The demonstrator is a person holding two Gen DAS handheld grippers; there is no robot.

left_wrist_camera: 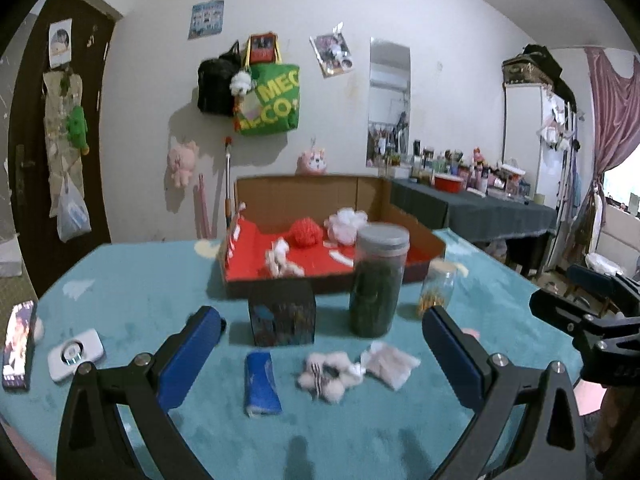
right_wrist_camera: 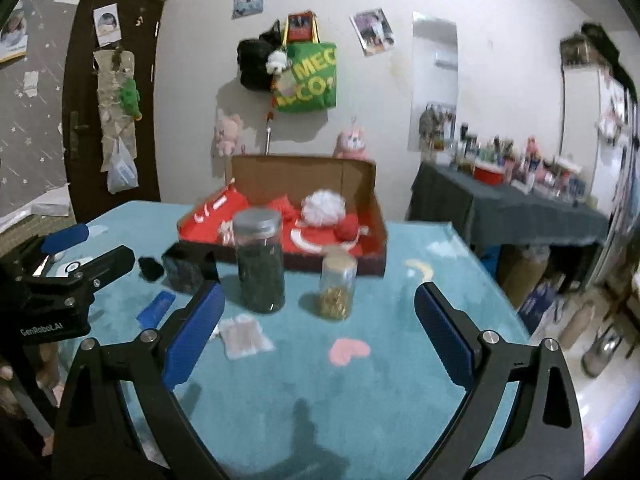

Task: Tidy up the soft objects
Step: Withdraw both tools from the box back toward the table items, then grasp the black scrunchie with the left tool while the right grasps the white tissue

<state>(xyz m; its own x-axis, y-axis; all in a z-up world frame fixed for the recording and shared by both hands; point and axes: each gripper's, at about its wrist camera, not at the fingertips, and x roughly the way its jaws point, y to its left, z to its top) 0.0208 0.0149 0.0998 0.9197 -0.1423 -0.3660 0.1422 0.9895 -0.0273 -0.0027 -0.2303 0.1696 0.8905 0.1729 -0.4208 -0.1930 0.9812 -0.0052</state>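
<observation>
A fluffy pink-and-white plush piece (left_wrist_camera: 326, 374) and a white soft packet (left_wrist_camera: 390, 364) lie on the teal cloth just ahead of my left gripper (left_wrist_camera: 320, 316), which is open and holds nothing. A blue pack (left_wrist_camera: 262, 384) lies between its fingers, nearer the left one. The open cardboard box (left_wrist_camera: 248, 268) with a red lining holds a red pom (left_wrist_camera: 306, 232), a white pouf (left_wrist_camera: 346, 220) and a small white-pink soft thing (left_wrist_camera: 280, 260). My right gripper (right_wrist_camera: 320, 292) is open and empty above the cloth, with the white packet (right_wrist_camera: 244, 336) by its left finger.
A tall jar of dark green stuff (right_wrist_camera: 260, 260), a small jar (right_wrist_camera: 338, 288) and a black box (right_wrist_camera: 188, 268) stand in front of the cardboard box (right_wrist_camera: 376, 216). A phone (left_wrist_camera: 18, 344) and a white device (left_wrist_camera: 76, 354) lie at the left. A cluttered side table (right_wrist_camera: 500, 208) stands to the right.
</observation>
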